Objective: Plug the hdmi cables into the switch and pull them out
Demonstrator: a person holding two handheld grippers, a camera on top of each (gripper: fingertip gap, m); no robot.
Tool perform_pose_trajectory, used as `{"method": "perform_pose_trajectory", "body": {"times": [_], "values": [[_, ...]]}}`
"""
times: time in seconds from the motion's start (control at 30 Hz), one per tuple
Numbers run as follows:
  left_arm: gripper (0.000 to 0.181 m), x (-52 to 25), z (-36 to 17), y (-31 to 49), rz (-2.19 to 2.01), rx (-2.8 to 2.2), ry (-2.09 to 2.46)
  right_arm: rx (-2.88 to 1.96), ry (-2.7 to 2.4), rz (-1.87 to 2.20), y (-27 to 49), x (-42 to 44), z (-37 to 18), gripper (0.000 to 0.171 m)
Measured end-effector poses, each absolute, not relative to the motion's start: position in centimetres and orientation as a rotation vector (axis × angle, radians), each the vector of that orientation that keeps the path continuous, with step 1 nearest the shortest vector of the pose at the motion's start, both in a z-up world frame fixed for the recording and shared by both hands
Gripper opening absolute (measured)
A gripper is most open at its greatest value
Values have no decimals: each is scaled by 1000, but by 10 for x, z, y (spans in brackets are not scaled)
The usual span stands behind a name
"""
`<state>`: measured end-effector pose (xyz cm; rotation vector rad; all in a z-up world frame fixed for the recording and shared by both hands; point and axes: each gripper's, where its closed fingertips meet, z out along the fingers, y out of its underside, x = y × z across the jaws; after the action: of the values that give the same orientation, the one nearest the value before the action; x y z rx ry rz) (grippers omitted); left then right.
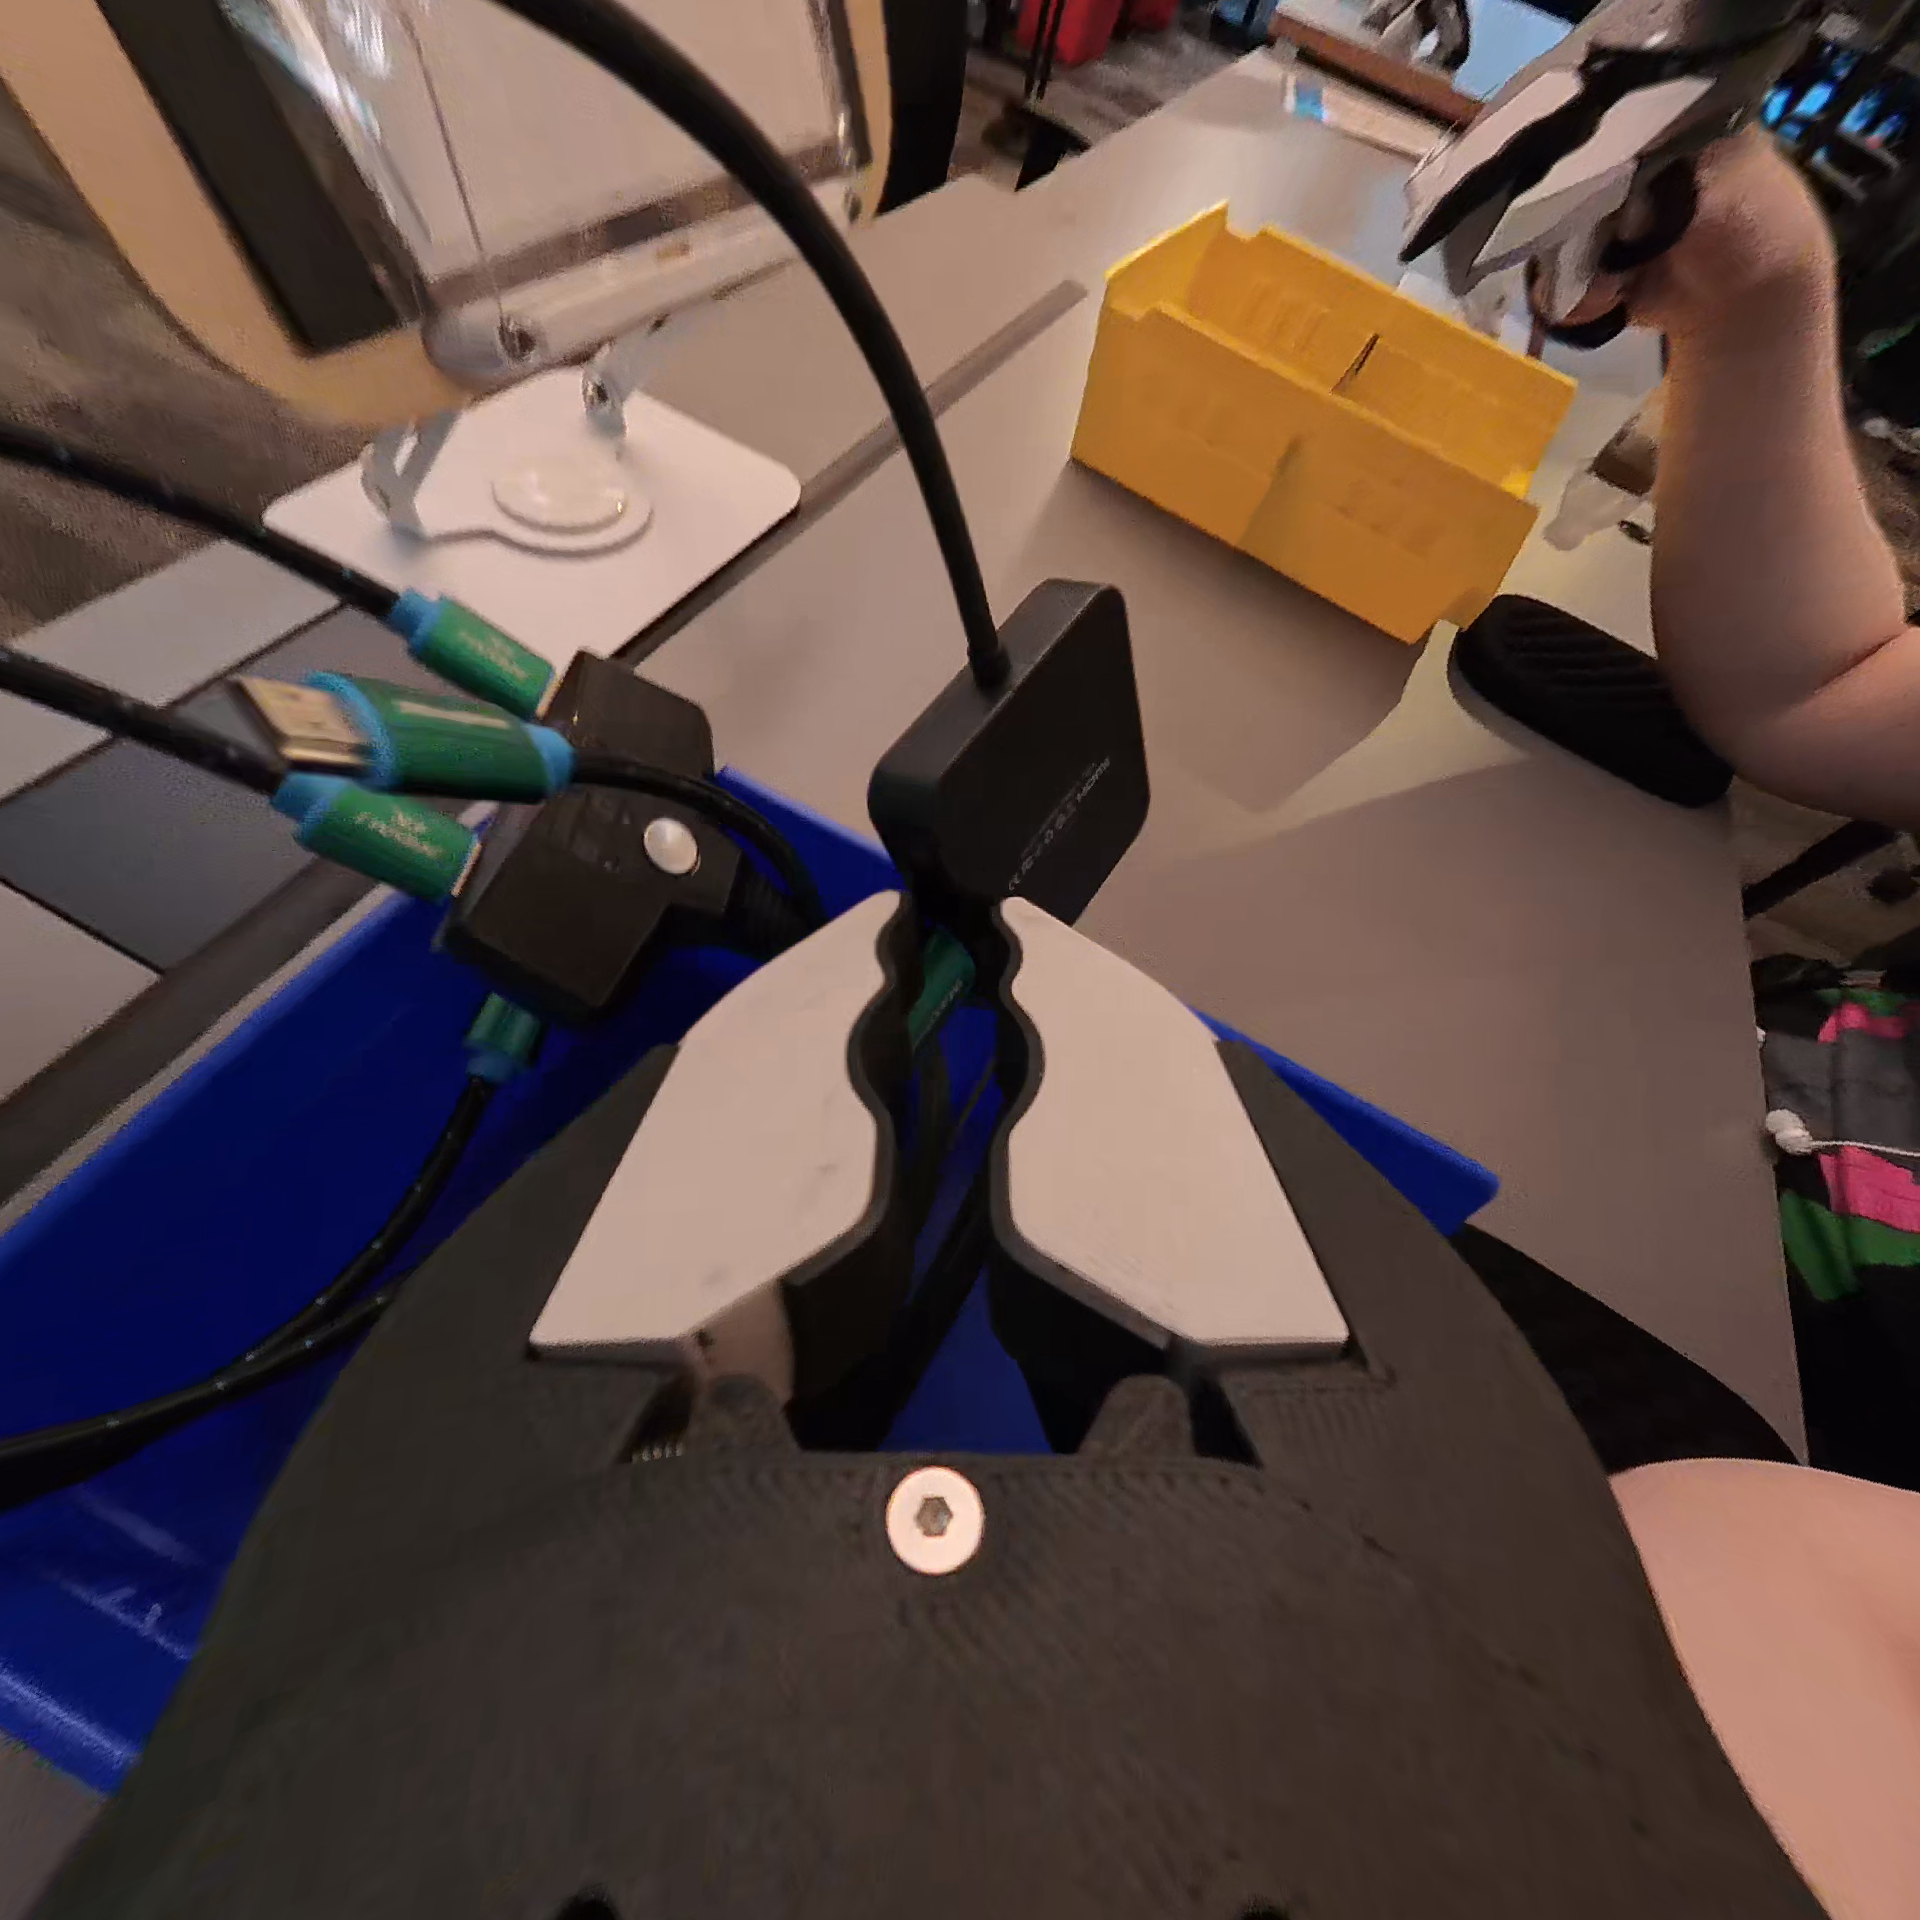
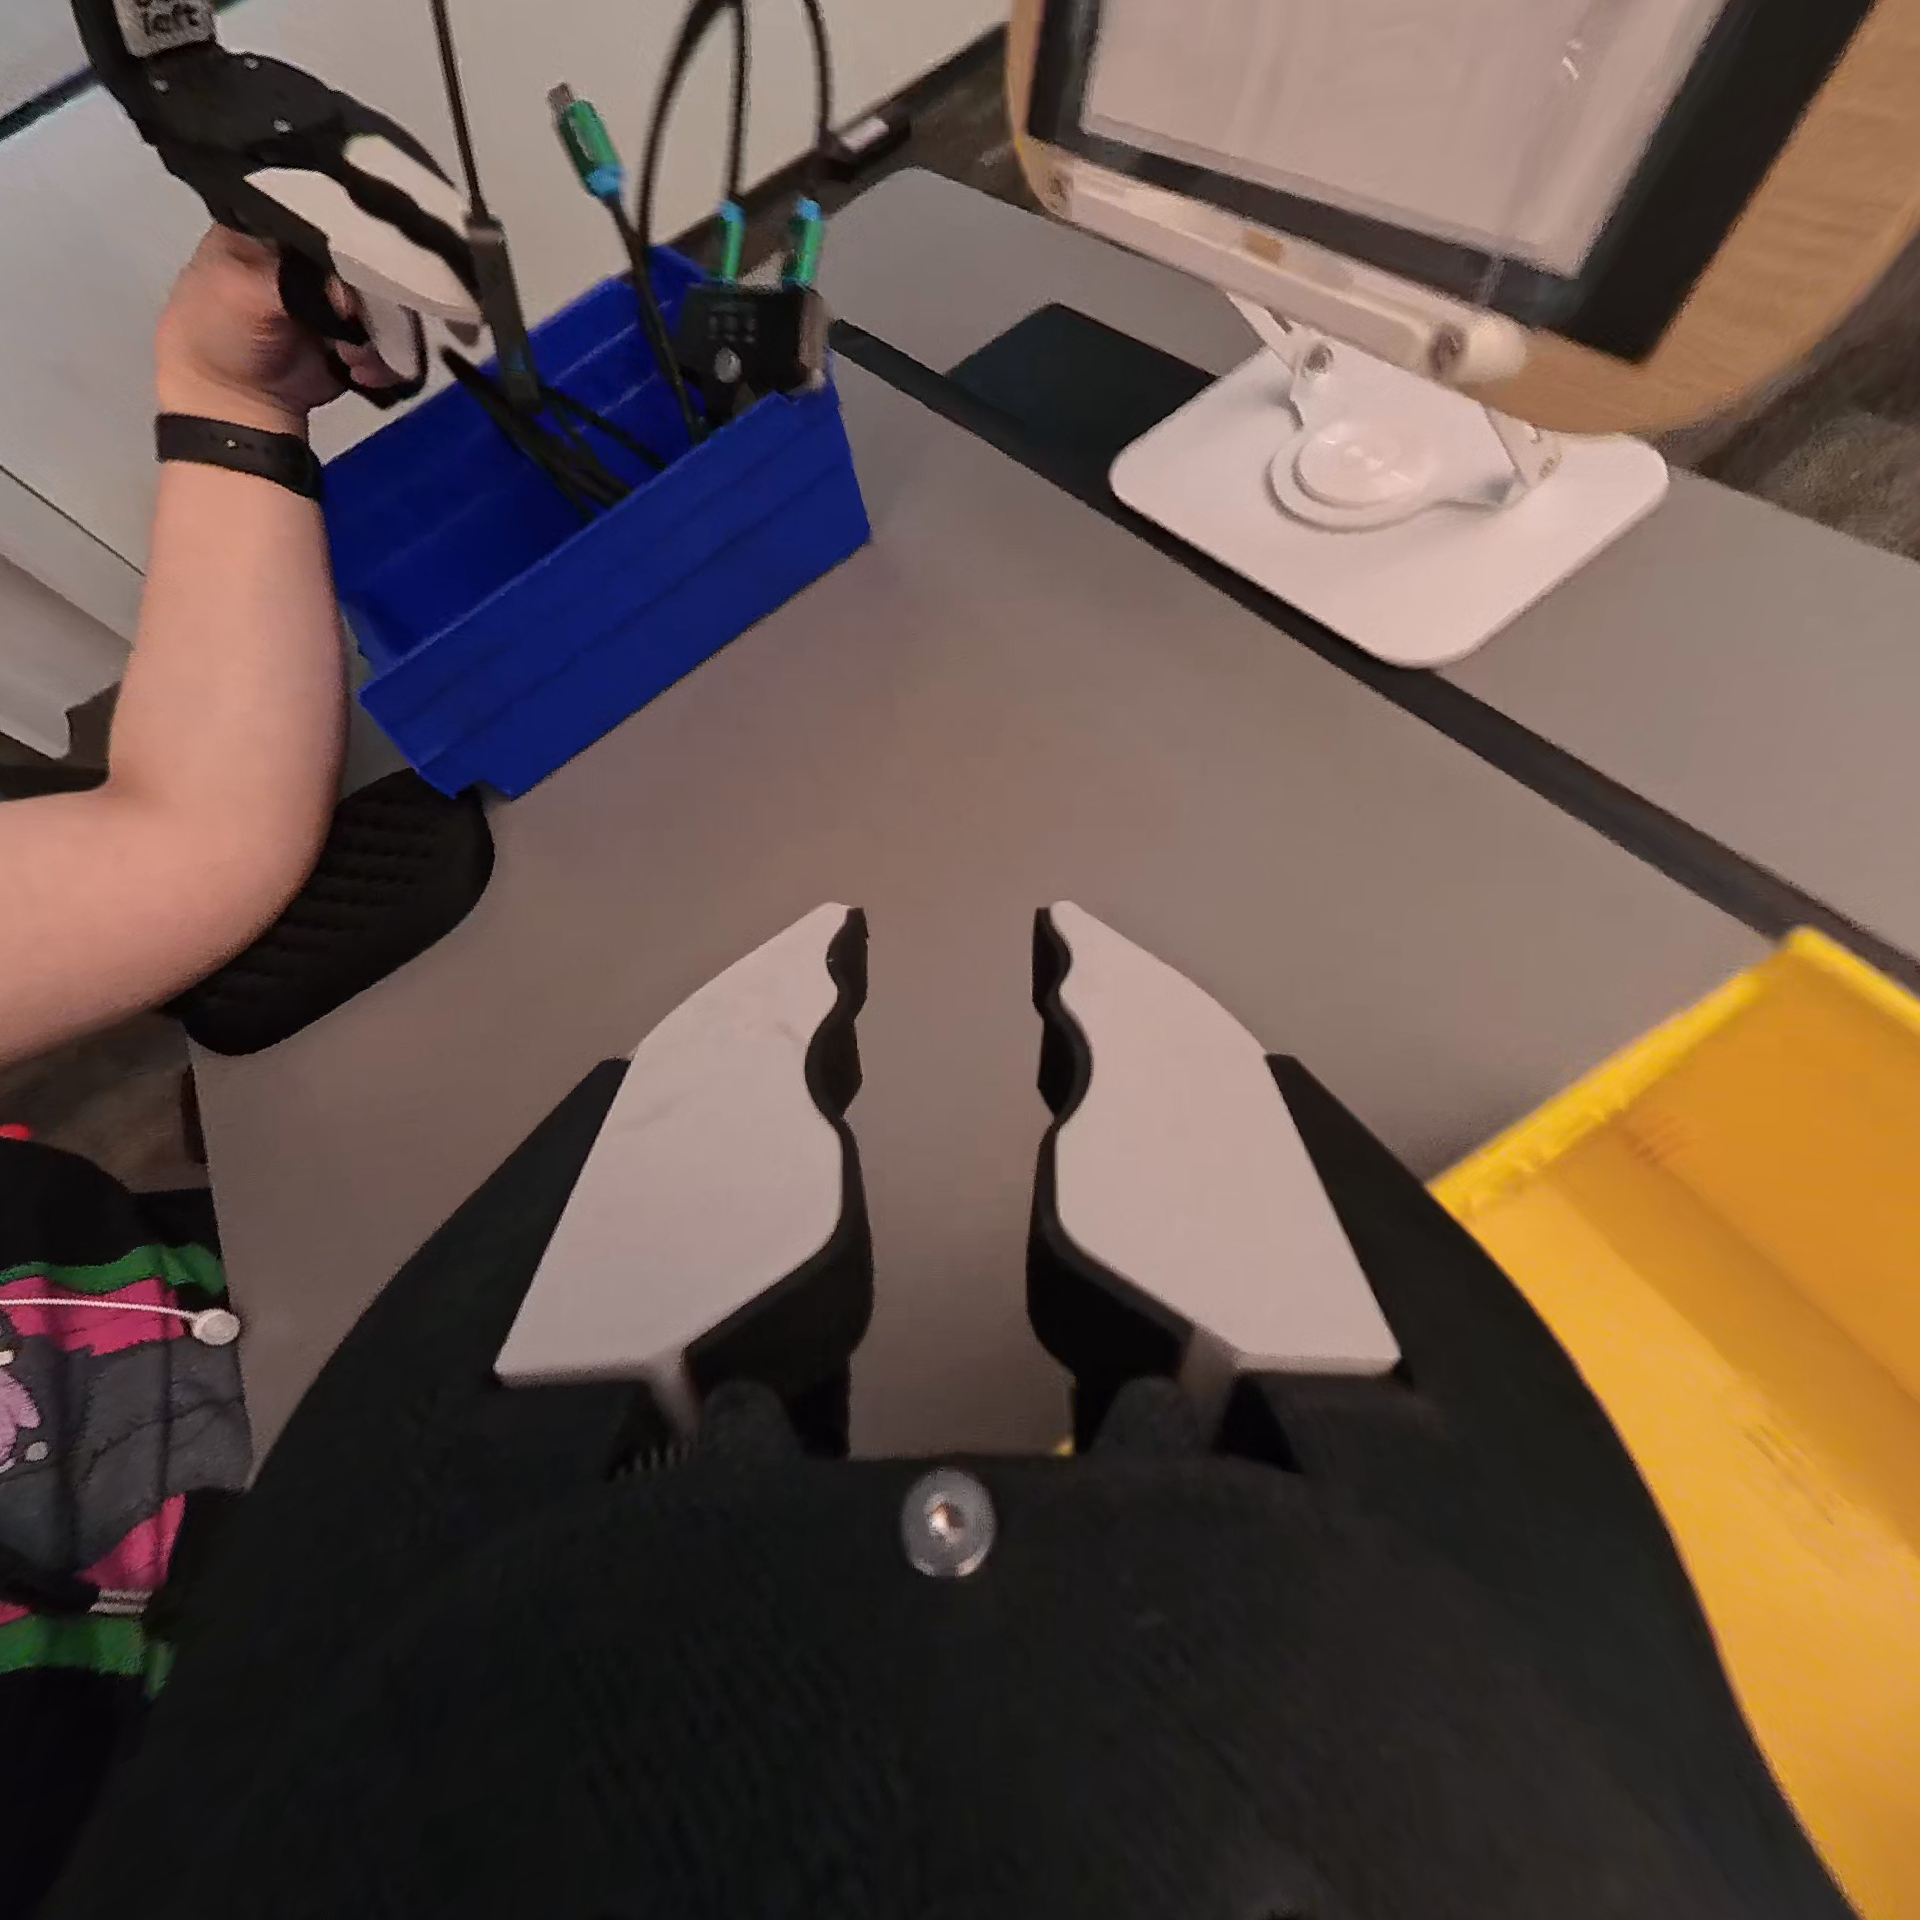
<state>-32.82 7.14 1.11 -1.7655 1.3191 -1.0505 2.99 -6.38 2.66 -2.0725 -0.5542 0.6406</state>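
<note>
My left gripper [image 1: 951, 920] is shut on a green HDMI plug [image 1: 940, 987] that sits in the near edge of a flat black switch [image 1: 1013, 748], held above the blue bin [image 1: 260, 1195]. The switch's own black cable arcs up and away. A second black switch with a round button [image 1: 582, 883] hangs to the left with several green-and-blue HDMI plugs [image 1: 436, 732] around it. In the right wrist view the left gripper [image 2: 457, 260] holds the switch [image 2: 504, 301] over the blue bin [image 2: 582, 623]. My right gripper [image 2: 951, 925] is open and empty above the grey table [image 2: 1039, 727].
A yellow bin [image 1: 1320, 416] stands at the right of the table; it also shows in the right wrist view [image 2: 1714, 1299]. A monitor on a white stand [image 2: 1403, 488] is at the back. A black wrist rest [image 2: 343, 914] lies under the person's forearm.
</note>
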Motion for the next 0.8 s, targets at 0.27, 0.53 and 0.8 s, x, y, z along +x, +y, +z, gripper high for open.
{"method": "perform_pose_trajectory", "body": {"times": [0.27, 0.53, 0.8], "values": [[0, -313, 63, 34, -1070, -1483, 1385, -1633, -768, 770, -46, -137, 56, 55], [0, -313, 27, 34, -1014, -1670, 1447, -1851, -790, 576, 22, -211, -10, 59], [1, -321, 28, 39, -1081, -1670, 1410, -1801, -947, 740, -2, -210, -39, 50]]}}
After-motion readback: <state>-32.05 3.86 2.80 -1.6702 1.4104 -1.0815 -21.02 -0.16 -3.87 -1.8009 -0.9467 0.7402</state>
